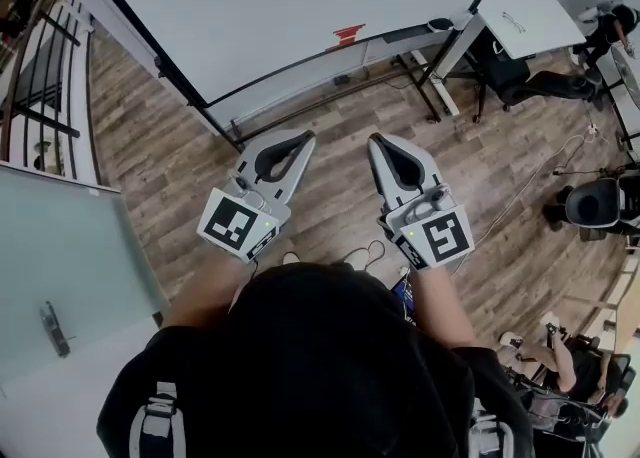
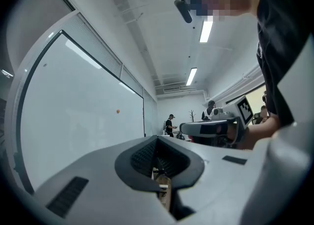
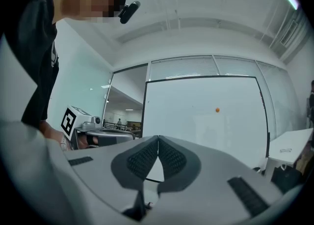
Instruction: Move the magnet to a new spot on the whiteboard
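Magnet (image 3: 217, 109): small orange dot right of centre on whiteboard (image 3: 181, 116), far from grippers. Probably light, rigid, clingy; pinch its sides. Left gripper (image 2: 157, 139), right gripper (image 3: 158, 138): jaws pressed together, empty.

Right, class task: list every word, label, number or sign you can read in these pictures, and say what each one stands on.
No readable words or numbers anywhere.
Left marker cube and right marker cube: black-and-white square patterns only, no letters.
Whiteboard: blank, apart from the orange magnet.
White tabletop: a faint dark mark, too small to read.
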The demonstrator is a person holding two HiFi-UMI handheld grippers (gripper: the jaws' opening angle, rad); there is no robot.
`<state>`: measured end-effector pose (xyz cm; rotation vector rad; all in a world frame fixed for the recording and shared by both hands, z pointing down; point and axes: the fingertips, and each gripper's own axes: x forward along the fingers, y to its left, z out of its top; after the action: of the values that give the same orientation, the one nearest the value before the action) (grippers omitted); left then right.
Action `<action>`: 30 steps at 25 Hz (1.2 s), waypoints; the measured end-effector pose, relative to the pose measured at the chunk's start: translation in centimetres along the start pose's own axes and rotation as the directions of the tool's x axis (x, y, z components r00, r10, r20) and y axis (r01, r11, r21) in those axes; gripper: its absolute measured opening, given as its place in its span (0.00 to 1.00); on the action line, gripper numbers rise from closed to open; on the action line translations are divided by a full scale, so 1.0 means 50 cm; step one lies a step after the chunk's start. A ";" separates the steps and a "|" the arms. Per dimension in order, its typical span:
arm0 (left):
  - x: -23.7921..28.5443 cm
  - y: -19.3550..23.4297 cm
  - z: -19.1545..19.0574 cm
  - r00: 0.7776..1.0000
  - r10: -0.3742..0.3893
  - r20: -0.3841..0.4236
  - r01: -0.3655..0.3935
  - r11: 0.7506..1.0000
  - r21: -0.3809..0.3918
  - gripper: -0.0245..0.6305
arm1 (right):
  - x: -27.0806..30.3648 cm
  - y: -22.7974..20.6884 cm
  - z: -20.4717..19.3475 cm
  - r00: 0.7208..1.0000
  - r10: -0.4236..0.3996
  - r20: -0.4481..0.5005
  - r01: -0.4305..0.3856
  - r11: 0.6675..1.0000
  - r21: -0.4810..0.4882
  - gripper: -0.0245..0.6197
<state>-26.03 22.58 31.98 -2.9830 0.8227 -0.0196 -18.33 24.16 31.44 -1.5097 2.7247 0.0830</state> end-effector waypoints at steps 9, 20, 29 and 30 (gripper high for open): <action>0.082 -0.074 0.011 1.000 -0.029 0.001 0.029 1.000 0.004 0.04 | -0.057 -0.068 0.000 1.000 -0.008 -0.003 0.008 1.000 0.001 0.04; 0.214 -0.152 -0.012 1.000 0.011 -0.008 -0.011 1.000 -0.018 0.04 | -0.123 -0.197 -0.032 0.998 0.059 -0.012 -0.059 0.998 0.007 0.04; 0.290 -0.143 -0.032 0.999 0.040 -0.020 -0.040 0.999 -0.024 0.04 | -0.123 -0.283 -0.056 0.997 0.072 -0.012 -0.071 0.997 0.036 0.04; 0.299 -0.136 -0.034 0.999 0.040 -0.019 -0.040 0.999 -0.023 0.04 | -0.116 -0.291 -0.062 0.997 0.074 -0.015 -0.073 0.997 0.039 0.04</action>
<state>-9.74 20.69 33.98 -2.9914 0.8909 -0.0364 -2.91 21.18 34.29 -1.4070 2.7782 0.0198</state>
